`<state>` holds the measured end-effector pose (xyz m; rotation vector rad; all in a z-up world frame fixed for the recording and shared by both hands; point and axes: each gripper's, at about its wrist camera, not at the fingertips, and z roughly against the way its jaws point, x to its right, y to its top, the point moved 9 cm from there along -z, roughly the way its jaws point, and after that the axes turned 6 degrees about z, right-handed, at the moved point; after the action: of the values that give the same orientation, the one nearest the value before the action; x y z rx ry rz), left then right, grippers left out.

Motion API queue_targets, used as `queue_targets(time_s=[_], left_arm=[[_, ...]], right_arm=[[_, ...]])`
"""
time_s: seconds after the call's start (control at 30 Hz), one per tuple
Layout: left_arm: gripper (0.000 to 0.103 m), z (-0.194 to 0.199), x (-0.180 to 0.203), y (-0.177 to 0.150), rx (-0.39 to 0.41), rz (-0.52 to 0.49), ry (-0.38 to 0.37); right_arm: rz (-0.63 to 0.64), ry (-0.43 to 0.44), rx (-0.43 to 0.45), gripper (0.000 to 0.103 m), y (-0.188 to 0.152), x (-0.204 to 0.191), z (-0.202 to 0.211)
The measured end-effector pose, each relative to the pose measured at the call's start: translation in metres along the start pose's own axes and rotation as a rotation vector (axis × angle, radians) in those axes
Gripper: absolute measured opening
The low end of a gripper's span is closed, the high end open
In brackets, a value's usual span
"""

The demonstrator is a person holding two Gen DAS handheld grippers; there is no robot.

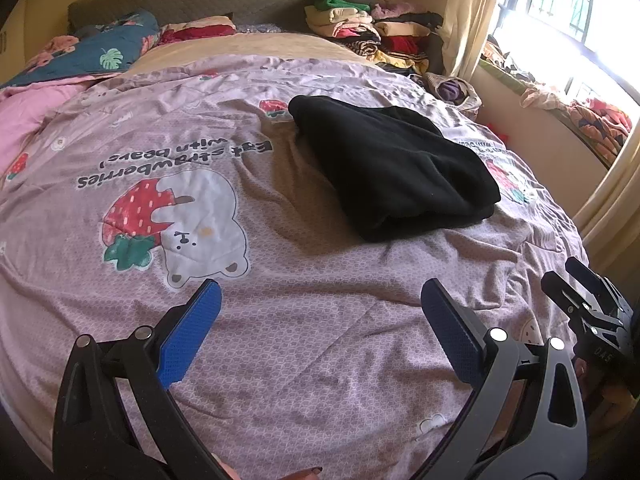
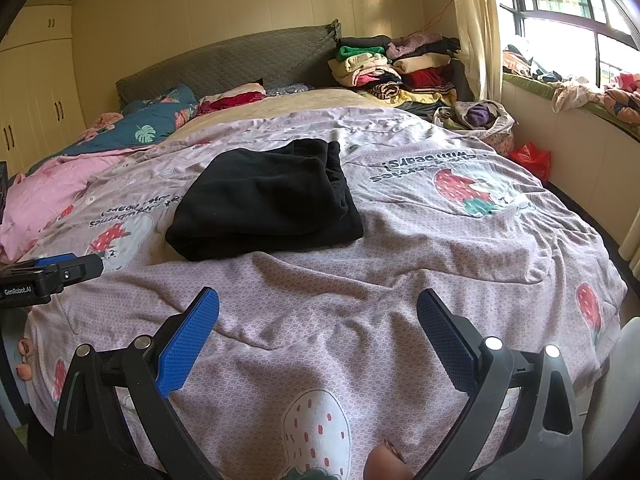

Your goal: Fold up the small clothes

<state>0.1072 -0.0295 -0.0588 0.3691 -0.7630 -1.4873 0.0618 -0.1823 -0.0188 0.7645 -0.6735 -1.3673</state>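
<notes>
We see one black garment (image 1: 394,168) (image 2: 266,200), folded into a thick rectangle, lying flat mid-bed on the strawberry-print cover (image 1: 280,280).

Wide bed with grey quilted headboard (image 2: 224,60), covered by a wrinkled mauve duvet printed with strawberries and white bears (image 1: 304,320). Folded black fleece garment (image 1: 392,168) lies mid-duvet. Far left: teal leaf-print quilt (image 1: 92,56) and crumpled pink sheet (image 2: 44,196). Far right corner: stack of folded mixed-colour clothes (image 2: 396,68). Beige bedding (image 1: 240,48) at the far end.
</notes>
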Motion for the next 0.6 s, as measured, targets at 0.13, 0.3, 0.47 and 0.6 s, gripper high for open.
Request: queue_targets(time_s=[0.13, 0.3, 0.47, 0.6], left_arm=[[0.094, 0.0, -0.001, 0.0, 0.0, 0.001, 0.002], [0.094, -0.001, -0.003, -0.001, -0.009, 0.0, 0.005], [0.094, -0.004, -0.005, -0.002, -0.02, 0.005, 0.01], [0.093, -0.01, -0.008, -0.005, -0.056, 0.028, -0.007]], right_arm=[[0.0, -0.001, 0.0, 0.099, 0.0, 0.0, 0.0], [-0.012, -0.005, -0.001, 0.099, 0.0, 0.002, 0.0], [-0.04, -0.018, 0.0, 0.099, 0.0, 0.009, 0.004], [-0.15, -0.054, 0.001, 0.099, -0.004, 0.04, 0.013]])
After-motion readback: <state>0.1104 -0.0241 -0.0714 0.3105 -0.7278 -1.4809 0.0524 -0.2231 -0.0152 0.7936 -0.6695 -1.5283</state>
